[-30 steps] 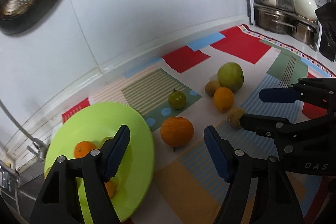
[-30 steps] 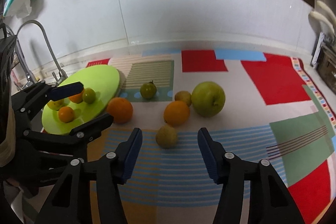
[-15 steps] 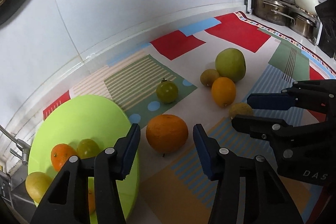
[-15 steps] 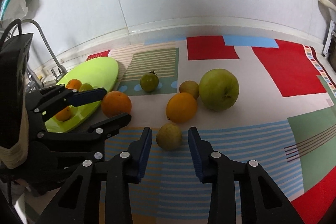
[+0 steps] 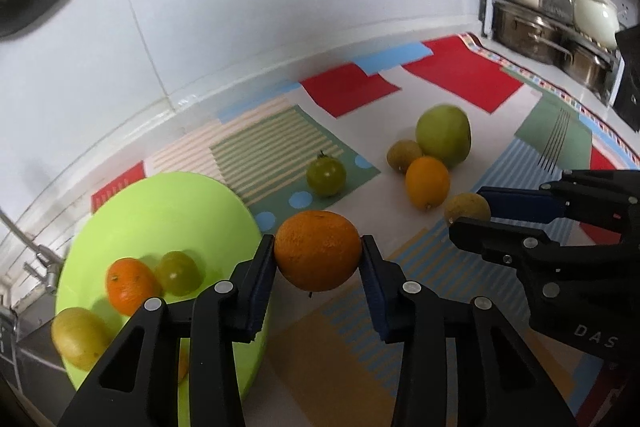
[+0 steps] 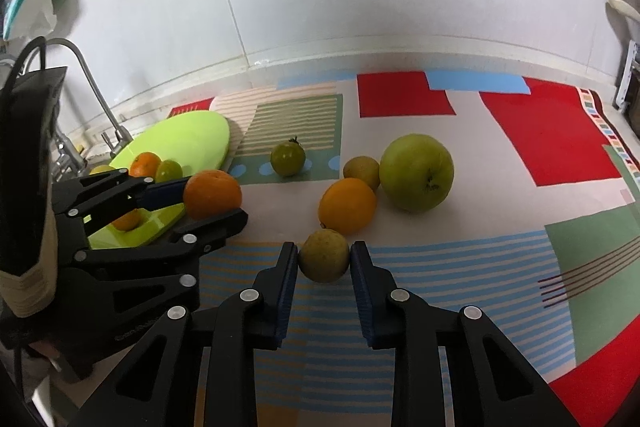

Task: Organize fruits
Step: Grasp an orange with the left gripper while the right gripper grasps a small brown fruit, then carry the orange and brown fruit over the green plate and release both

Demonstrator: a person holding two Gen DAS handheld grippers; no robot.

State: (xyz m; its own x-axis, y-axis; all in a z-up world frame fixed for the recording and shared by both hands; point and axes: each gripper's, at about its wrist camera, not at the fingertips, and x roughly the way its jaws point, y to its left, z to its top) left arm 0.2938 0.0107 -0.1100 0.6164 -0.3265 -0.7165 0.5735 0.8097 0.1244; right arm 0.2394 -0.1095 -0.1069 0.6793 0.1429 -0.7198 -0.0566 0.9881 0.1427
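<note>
Both grippers clamp fruit; only the left view shows stacked pots (image 5: 532, 35).

On my left gripper (image 5: 318, 259) I see 2 matte black skeletal fingers with triangular cut-outs, round silver screws along each arm, and dark blue ribbed pads (image 5: 262, 283) lining the inner faces. My right gripper (image 6: 324, 261) is built the same way, black with blue pads (image 6: 362, 283) and 2 silver screws on each finger, and from the left camera its side carries pale letters reading "DAS". From the right camera I see the left unit's black body wrapped in a band of beige tape (image 6: 30, 267), with a black cable (image 6: 24, 57) looping over its top.
</note>
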